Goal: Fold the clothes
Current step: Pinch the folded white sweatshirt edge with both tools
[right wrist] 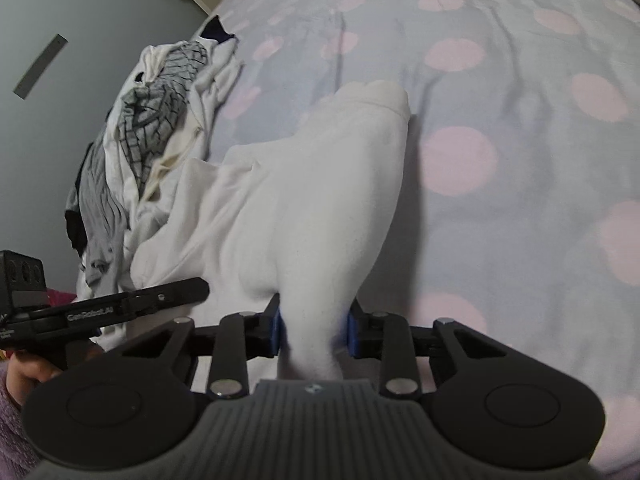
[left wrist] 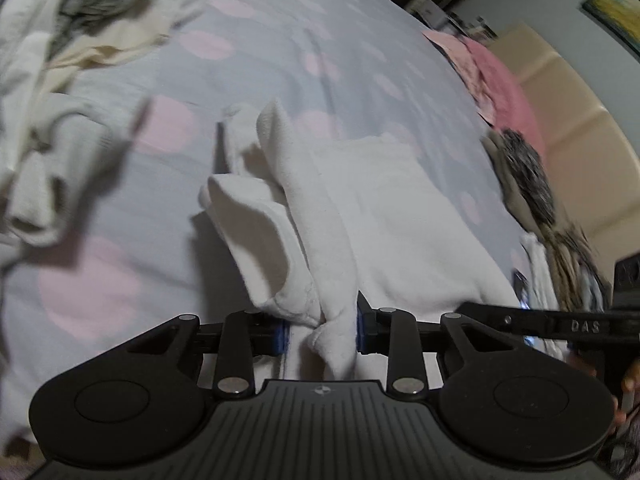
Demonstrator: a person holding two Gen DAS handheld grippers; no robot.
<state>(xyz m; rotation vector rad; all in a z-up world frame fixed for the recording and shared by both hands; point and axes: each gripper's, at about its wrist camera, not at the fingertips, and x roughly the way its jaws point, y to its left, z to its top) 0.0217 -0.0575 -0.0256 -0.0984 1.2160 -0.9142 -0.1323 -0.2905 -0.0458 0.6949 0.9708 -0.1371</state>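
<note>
A white fleece garment [left wrist: 384, 216] lies on the bed, partly lifted at its near edge. My left gripper [left wrist: 322, 330] is shut on a bunched part of it, with a sleeve or cuff [left wrist: 256, 216] hanging to the left. In the right wrist view the same white garment [right wrist: 304, 200] stretches away from my right gripper [right wrist: 314, 330], which is shut on its near end. The other gripper's black body shows at the right edge of the left wrist view [left wrist: 560, 324] and at the left of the right wrist view [right wrist: 100, 308].
The bed cover [right wrist: 500, 120] is pale blue with pink dots. A heap of unfolded white, cream and grey checked clothes [right wrist: 152, 128] lies at the left; it also shows in the left wrist view [left wrist: 60, 60]. Pink and dark patterned clothes [left wrist: 516, 128] lie along the right edge.
</note>
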